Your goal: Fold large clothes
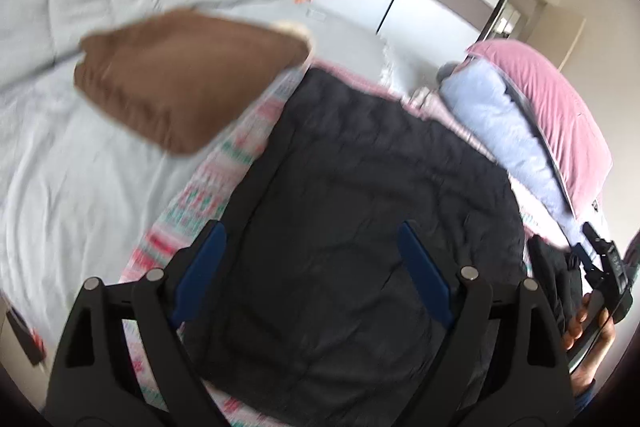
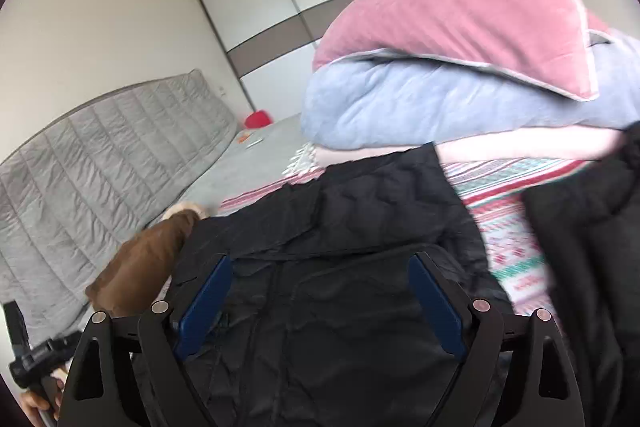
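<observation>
I hold my left gripper (image 1: 312,267) wide apart over the black jacket (image 1: 360,207), and it grabs nothing. My right gripper (image 2: 320,299) is wide too, right above the same jacket. The jacket lies flat on the striped blanket (image 1: 208,187) on the bed, beside a brown sleeve (image 1: 180,79) and near the pink pillow (image 2: 460,19).

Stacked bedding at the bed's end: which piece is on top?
The pink pillow. It lies over the light blue duvet, which bulges out beneath it; a pale pink layer sits under both.
</observation>
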`<state>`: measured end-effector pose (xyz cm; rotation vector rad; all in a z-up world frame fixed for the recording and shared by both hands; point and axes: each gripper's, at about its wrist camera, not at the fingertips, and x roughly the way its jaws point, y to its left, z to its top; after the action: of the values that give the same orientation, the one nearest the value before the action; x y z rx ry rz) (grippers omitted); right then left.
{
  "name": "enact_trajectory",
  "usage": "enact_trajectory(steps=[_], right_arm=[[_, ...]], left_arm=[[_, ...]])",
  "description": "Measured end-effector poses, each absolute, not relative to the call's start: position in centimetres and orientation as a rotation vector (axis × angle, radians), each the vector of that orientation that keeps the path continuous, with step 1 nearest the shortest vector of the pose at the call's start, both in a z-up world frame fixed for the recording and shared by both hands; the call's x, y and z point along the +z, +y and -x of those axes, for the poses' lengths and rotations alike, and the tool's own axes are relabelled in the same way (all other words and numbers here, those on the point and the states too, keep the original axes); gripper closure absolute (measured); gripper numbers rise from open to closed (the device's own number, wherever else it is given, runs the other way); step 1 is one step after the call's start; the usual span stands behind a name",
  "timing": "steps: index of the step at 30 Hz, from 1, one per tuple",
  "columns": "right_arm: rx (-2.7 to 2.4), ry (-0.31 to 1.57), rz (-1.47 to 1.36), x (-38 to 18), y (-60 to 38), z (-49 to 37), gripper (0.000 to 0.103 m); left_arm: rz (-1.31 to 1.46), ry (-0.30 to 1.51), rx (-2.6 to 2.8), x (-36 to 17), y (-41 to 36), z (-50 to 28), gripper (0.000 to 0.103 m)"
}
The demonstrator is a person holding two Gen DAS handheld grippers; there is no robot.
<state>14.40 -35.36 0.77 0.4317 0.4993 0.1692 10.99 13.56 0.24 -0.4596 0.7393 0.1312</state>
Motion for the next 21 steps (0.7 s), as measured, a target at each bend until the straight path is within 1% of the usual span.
enact_trajectory(steps=[2, 5, 7, 10, 16, 17, 18, 19, 21], right_arm=[[0.158, 0.459, -0.391, 1.4, -35.4, -12.3, 0.011], [0.132, 0.395, -0.298, 2.1, -35.3, -9.2, 0.0], [0.108, 0.389, -0.261, 1.6, -35.6, -7.1, 0.0], [0.11, 0.506, -0.301, -0.3, -37.5, -5.6, 0.0], [0.006, 0.72, -0.538, -6.6, -44.2, -2.4, 0.0], [0.0, 0.754, -0.593, -7.8, -45.0, -2.0, 0.002], [0.022, 0.773, -0.635, -8.7, -45.5, -1.6, 0.007], [0.044, 0.785, -0.654, -9.2, -45.6, -1.4, 0.009], [0.033, 0.815, -0.658, -10.1, -45.5, -0.9, 0.009]], left_arm=[[0.463, 0.749, 0.134, -0.6, 14.1, -10.4, 0.015], [0.439, 0.775, 0.13, -2.2, 14.6, -9.6, 0.015], [0.426, 0.807, 0.131, -3.6, 15.2, -9.1, 0.015], [0.439, 0.835, 0.138, -5.2, 16.9, -7.9, 0.015], [0.488, 0.855, 0.071, -7.2, 18.3, -6.7, 0.015], [0.492, 0.854, 0.064, -7.3, 18.2, -6.6, 0.015], [0.499, 0.852, 0.05, -7.5, 18.2, -6.5, 0.015], [0.508, 0.85, 0.03, -7.7, 18.0, -6.4, 0.015], [0.527, 0.851, -0.002, -8.0, 17.8, -6.2, 0.015]])
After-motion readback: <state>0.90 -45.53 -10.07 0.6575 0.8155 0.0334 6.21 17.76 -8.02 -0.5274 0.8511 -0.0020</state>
